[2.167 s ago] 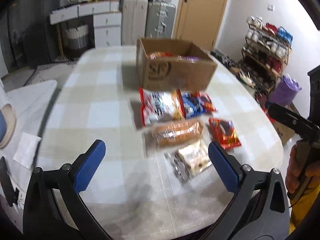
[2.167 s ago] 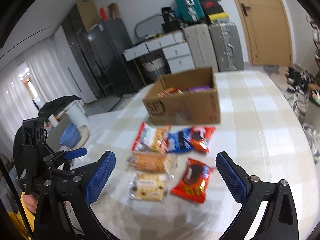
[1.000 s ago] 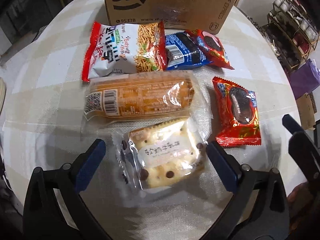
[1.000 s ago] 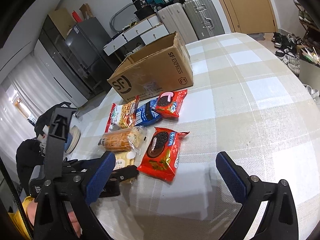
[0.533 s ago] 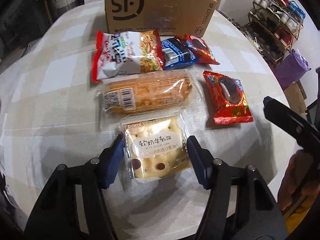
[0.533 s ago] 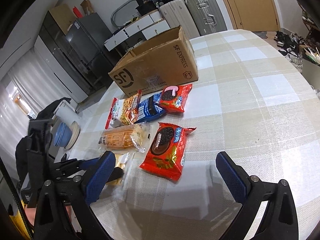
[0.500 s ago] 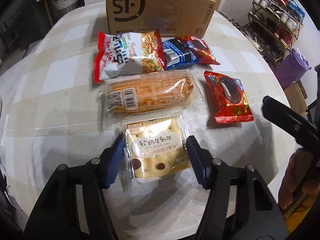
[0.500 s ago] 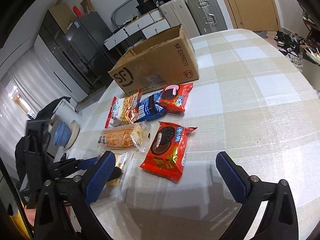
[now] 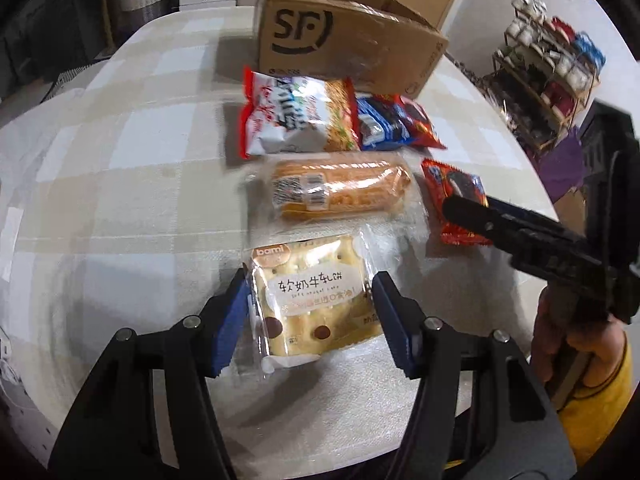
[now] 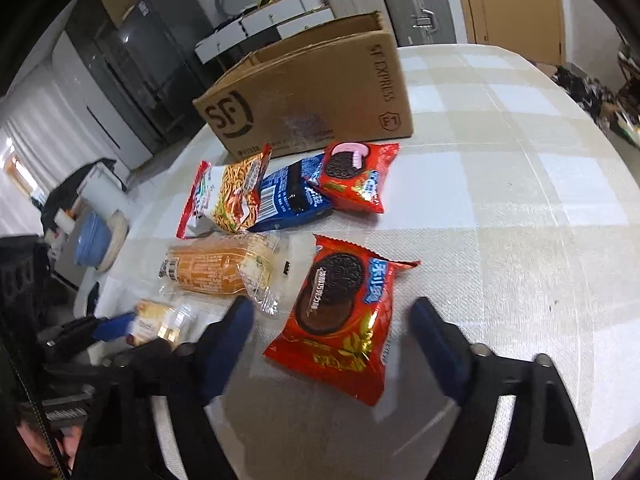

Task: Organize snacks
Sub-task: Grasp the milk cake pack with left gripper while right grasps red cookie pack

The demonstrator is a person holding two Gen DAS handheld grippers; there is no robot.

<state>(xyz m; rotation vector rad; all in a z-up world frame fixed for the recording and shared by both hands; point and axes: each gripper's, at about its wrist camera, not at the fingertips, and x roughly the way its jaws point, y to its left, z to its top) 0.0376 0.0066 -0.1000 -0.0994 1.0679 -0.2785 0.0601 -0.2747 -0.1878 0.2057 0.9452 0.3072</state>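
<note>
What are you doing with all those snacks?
A person holds a gripper in each hand over a table of snacks. The left gripper is shut on the cracker pack. The right gripper is closing around the red cookie pack, its fingers not yet touching. Four more packs lie in front of a cardboard box.
</note>
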